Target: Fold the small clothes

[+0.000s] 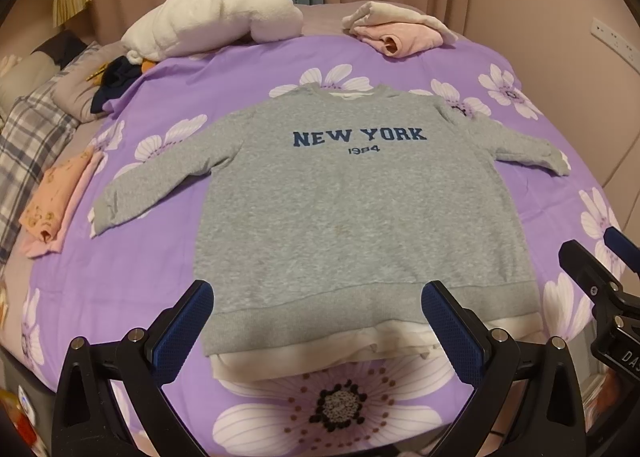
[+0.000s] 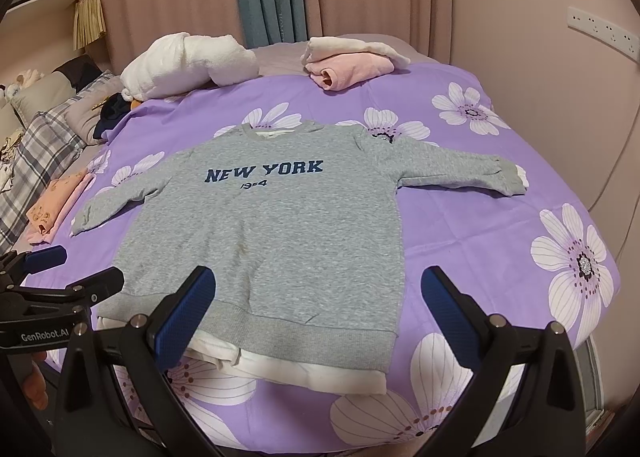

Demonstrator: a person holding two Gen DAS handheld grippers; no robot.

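- the grey fleece "new york" sweatshirt with a white under-hem lies flat, front up, sleeves spread, on the purple flowered bedcover.
- left gripper and right gripper hover over the hem, jaws apart, empty.
- soft, light, floppy; probably best pinched at the cuffs or hem corners.

Grey sweatshirt lies flat, face up, on the purple floral bedcover, hem nearest me; both sleeves spread outward; navy "NEW YORK" lettering across the chest (smaller digits beneath, partly illegible); white under-layer shows below the hem and at the cuffs; unfolded.
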